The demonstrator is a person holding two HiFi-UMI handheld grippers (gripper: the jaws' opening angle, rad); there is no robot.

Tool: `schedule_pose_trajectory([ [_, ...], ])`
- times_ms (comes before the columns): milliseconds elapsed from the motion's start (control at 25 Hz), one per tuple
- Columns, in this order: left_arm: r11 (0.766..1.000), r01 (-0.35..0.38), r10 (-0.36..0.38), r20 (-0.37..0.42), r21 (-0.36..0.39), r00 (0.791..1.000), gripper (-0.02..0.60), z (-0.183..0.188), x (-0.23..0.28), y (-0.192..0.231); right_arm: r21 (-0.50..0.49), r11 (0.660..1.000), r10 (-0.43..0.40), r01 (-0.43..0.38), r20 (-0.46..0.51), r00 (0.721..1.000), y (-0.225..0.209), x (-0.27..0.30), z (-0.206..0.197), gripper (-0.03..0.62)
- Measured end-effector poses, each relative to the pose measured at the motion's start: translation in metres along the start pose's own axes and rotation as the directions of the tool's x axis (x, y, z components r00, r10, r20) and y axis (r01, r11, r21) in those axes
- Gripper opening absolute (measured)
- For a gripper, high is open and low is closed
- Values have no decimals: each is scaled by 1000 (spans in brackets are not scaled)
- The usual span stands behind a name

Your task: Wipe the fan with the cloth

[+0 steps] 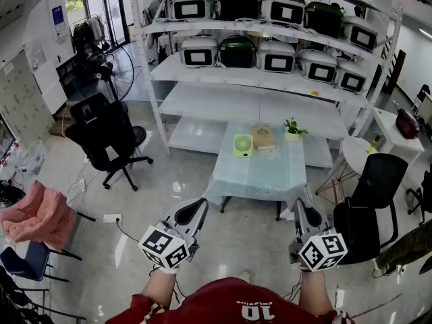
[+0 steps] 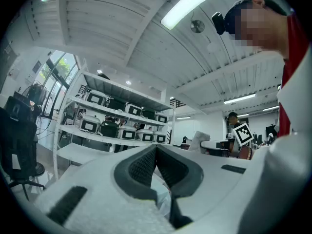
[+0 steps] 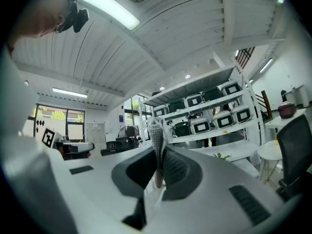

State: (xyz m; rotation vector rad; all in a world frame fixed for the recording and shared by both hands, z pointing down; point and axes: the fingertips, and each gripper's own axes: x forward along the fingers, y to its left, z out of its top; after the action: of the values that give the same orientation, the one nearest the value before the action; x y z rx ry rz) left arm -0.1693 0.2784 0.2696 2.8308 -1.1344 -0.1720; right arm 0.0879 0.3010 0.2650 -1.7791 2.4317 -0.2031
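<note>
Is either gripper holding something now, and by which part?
The right gripper pinches the cloth by a folded edge; the left gripper is shut, empty.

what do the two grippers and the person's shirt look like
The left gripper and right gripper have white bodies, with dark grey ribbed pads inside the jaws. Each carries a cube of black-and-white square markers. The shirt is red.

Bare floor [image 1: 223, 248] leads to the table [image 1: 270, 174]; 2 black chairs [image 1: 108, 140] flank it
</note>
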Motion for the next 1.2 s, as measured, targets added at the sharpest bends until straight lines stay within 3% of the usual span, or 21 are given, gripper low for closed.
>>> schedule_pose_trajectory([
  [480, 999, -45, 46, 20, -17, 999, -2, 4, 4, 15, -22, 1000, 5, -6, -34, 999, -3, 11, -6, 15],
  [800, 999, -28, 28, 11, -19, 1000, -2, 1, 23, 17, -41, 994, 103, -103, -1, 995, 3, 21, 1, 15],
  [1200, 1000, -19, 19, 2, -5, 1000, -2, -1, 74, 18, -55, 993, 102, -100, 23, 995, -35, 40, 7, 17],
])
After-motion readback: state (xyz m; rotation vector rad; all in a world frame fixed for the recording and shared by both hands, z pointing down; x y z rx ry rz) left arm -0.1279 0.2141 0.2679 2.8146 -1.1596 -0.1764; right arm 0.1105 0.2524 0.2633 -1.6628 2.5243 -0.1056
